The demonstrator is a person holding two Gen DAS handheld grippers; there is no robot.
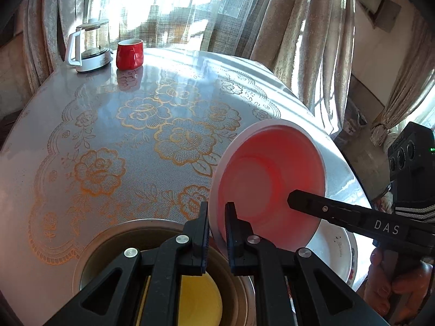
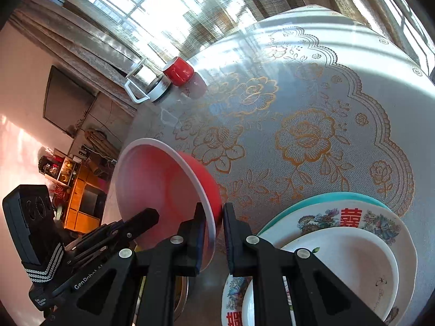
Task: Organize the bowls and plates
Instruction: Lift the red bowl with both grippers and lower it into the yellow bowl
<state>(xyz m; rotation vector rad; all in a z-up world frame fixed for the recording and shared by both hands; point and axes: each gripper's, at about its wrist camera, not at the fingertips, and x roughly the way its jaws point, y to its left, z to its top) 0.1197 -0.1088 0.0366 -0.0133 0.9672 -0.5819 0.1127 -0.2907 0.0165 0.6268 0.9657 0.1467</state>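
Both grippers met at one red bowl, held tilted off the table. Left gripper had its jaws closed on the bowl's white rim, one finger inside and one outside. Right gripper straddled the opposite rim the same way, jaws closed on it.

Below the left gripper sat a steel bowl with a yellow dish inside, at the table's near edge. Below the right gripper lay stacked plates: a white plate uppermost, a printed one with red characters under it, a teal one lowest, also near the edge.

Beyond the bowl the table's middle lay open as far as a kettle and a red mug at the far edge.

The bowl was round and deep, red outside, glossy pink-red inside, with a flat circular base. The tablecloth was lace-patterned with gold flowers under a glossy cover.
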